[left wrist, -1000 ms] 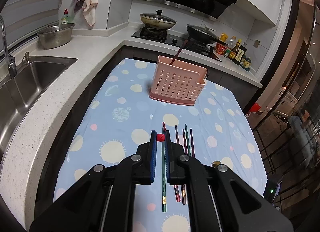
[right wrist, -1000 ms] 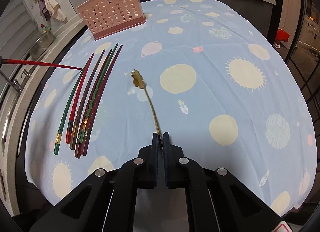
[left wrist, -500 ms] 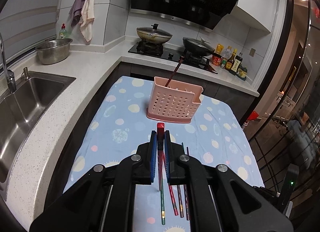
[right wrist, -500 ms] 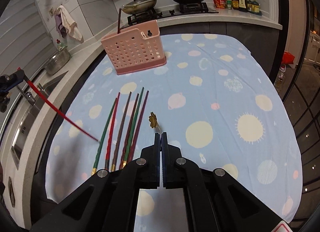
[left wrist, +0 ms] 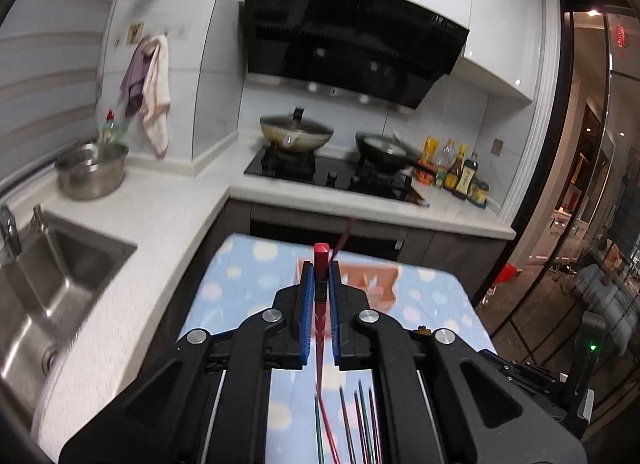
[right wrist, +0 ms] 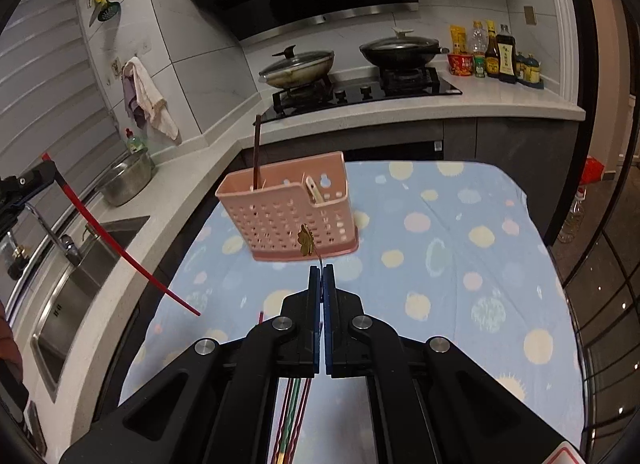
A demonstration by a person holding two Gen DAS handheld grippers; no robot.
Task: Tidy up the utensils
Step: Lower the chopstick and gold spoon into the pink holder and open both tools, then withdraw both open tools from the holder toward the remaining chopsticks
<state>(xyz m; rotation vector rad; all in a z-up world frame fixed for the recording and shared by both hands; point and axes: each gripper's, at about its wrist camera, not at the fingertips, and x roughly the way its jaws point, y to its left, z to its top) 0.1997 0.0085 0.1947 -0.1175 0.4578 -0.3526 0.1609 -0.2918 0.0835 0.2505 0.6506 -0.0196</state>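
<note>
The pink utensil basket [right wrist: 286, 210] looks like matt moulded plastic pierced with holes, standing near the far edge of a table [right wrist: 460, 248] covered in soft printed cloth with faint creases. The red chopstick [right wrist: 120, 252] has a smooth, slightly glossy lacquered look, and the small flower-headed utensil [right wrist: 306, 240] looks like thin brassy metal. Beside the table's left edge, the sink [left wrist: 44, 288] and the bowl [left wrist: 92, 170] are brushed steel, the countertop [left wrist: 160, 220] is speckled stone, the range hood [left wrist: 344, 40] is glossy black, and cloth towels [left wrist: 150, 92] hang on glossy wall tiles.
</note>
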